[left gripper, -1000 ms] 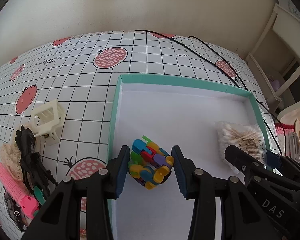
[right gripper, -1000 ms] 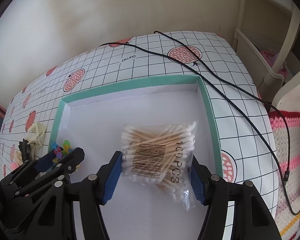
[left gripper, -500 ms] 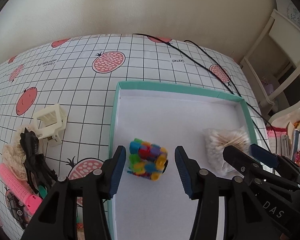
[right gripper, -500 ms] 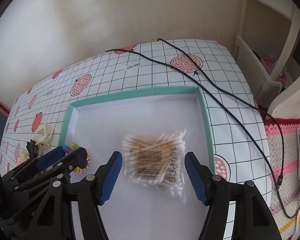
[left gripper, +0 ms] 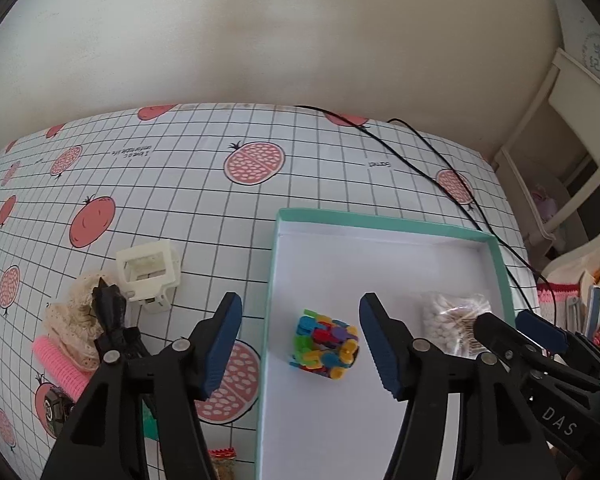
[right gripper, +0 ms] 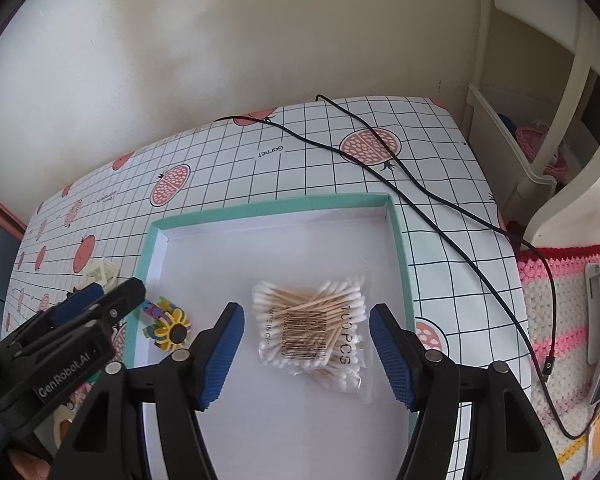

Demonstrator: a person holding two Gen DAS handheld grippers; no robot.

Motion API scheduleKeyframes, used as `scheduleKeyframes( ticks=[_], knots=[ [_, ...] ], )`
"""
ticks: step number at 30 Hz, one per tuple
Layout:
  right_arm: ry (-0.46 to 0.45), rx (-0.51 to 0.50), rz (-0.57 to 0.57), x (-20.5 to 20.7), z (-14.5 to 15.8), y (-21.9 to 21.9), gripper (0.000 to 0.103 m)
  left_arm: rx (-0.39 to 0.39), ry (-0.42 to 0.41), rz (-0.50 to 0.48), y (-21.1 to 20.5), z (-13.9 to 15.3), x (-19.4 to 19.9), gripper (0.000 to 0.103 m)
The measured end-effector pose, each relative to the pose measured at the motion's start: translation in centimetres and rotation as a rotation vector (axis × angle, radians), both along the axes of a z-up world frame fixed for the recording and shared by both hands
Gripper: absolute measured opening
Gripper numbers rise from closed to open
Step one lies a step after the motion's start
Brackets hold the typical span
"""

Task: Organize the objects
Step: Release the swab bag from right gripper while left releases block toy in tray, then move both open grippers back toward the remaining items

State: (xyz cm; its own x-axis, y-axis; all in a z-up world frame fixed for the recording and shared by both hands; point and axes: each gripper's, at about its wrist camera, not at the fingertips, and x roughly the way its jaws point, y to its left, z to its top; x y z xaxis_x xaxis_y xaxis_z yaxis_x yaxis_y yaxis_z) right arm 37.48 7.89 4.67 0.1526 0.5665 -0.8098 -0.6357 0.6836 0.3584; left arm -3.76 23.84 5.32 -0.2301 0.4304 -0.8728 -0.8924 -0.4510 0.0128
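A teal-rimmed white tray (left gripper: 380, 222) lies on the checked tablecloth; it also shows in the right wrist view (right gripper: 268, 210). A multicoloured block toy (left gripper: 325, 343) lies in the tray's left part, also in the right wrist view (right gripper: 167, 322). A clear bag of cotton swabs (right gripper: 312, 326) lies in the tray's right part, also in the left wrist view (left gripper: 452, 318). My left gripper (left gripper: 300, 346) is open and empty, raised above the toy. My right gripper (right gripper: 306, 354) is open and empty, raised above the swab bag.
Left of the tray lie a white plastic frame (left gripper: 148, 274), a lace scrunchie (left gripper: 70, 320), a black hair clip (left gripper: 110, 312), a pink hair roller (left gripper: 58, 364) and a small snack packet (left gripper: 222, 462). A black cable (right gripper: 440, 200) crosses the table's right side. White shelving (right gripper: 540, 120) stands at right.
Both grippers have opened wider and lifted back from the tray. The block toy and the swab bag now lie free on the tray floor.
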Motion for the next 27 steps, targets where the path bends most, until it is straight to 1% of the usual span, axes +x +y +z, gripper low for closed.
scheduleKeyframes(
  ticks=[3,5,7,10,11,13,14,23,27],
  knots=[
    [-0.007,-0.008,0.001,0.0,-0.3,0.0,0.077,0.004,0.011,0.021,-0.2,-0.1,-0.5,0.070],
    [-0.011,-0.012,0.005,0.0,-0.4,0.2,0.085,0.013,0.025,0.036,-0.3,-0.1,-0.8,0.084],
    [-0.015,-0.014,0.008,0.0,-0.5,0.2,0.091,0.024,0.032,0.046,-0.5,0.0,-1.0,0.090],
    [-0.018,-0.017,0.004,0.0,-0.7,0.3,0.099,0.030,0.023,0.051,-0.7,0.0,-1.4,0.091],
    [-0.019,-0.016,0.002,0.0,-0.7,0.3,0.103,0.028,0.024,0.055,-0.7,0.0,-1.5,0.094],
    [-0.024,-0.014,-0.001,0.0,-0.7,0.3,0.103,0.024,0.030,0.069,-0.7,-0.1,-1.8,0.101],
    [-0.026,-0.016,-0.004,0.0,-0.7,0.3,0.103,0.024,0.032,0.074,-0.8,-0.1,-2.0,0.102],
    [-0.016,-0.018,-0.012,0.1,-0.9,0.5,0.103,0.047,0.014,0.094,-1.2,0.3,-2.9,0.102],
    [-0.013,-0.014,-0.009,-0.1,-0.3,0.3,0.103,0.053,0.007,0.089,-1.4,0.8,-3.1,0.102]
  ],
)
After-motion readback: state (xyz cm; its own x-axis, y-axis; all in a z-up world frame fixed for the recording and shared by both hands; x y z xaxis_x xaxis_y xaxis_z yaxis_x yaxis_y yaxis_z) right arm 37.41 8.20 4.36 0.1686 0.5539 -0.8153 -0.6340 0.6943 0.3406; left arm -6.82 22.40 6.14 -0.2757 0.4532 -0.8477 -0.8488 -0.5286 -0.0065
